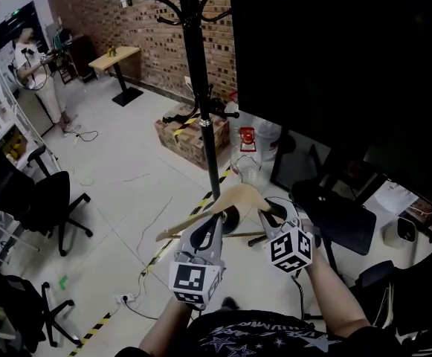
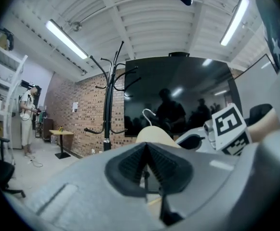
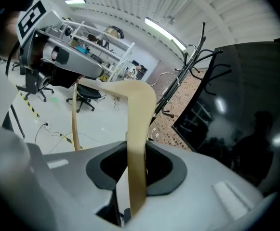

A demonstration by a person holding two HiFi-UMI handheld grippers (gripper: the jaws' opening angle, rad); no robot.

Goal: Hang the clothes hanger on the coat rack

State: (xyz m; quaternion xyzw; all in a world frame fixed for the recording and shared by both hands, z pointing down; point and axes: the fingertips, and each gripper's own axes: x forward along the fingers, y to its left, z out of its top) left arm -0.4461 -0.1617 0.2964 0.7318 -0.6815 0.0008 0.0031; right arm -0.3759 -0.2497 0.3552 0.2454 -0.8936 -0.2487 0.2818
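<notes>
Wooden hanger [image 1: 238,198] clamped by L gripper [image 1: 208,226], R gripper [image 1: 269,219], near rack [image 1: 204,88].

Coat rack partly lost
The coat rack [image 1: 204,103] is cut off at the head view's upper edge; the clothes hanger [image 1: 238,198] covers part of its base; the person [image 1: 30,58] far left of it is too small to make out.

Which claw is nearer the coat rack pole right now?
Left. The left claw grips the hanger just in front of the pole, near its foot; the right claw grips it farther off to the pole's right.
</notes>
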